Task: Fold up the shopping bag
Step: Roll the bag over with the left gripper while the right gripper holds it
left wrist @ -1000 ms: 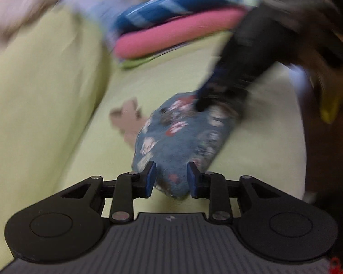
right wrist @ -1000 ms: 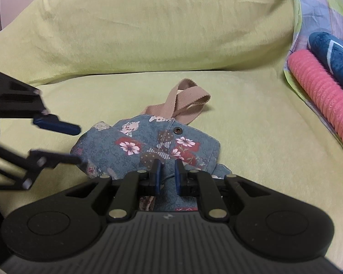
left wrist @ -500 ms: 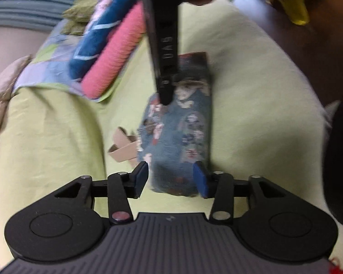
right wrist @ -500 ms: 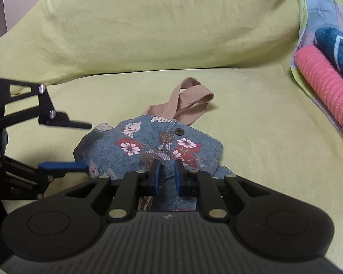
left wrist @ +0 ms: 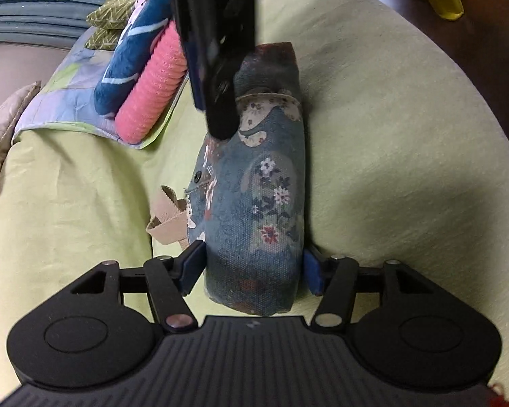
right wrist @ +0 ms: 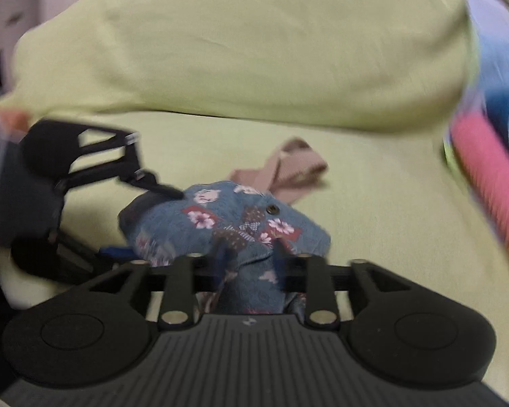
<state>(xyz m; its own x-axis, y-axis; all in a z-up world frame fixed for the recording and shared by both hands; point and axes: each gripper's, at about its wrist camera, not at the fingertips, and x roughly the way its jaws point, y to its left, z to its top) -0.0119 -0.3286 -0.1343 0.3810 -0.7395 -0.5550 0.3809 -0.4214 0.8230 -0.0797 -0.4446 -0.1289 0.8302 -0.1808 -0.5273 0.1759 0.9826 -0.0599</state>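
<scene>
The shopping bag, a soft bundle of blue floral canvas, lies on the yellow-green sofa cushion. Its near end sits between the spread fingers of the left hand-held gripper, which stands open, both blue pads just beside the cloth. At the bag's far end the right hand-held gripper straddles a raised fold; the right wrist view is blurred, but its jaws seem parted rather than clamped. A tan webbing handle pokes out on the bag's left, ribbed and looped. A dark snap button shows on the patterned panel. Far left lie a pink ribbed roll and a blue patterned cloth.
</scene>
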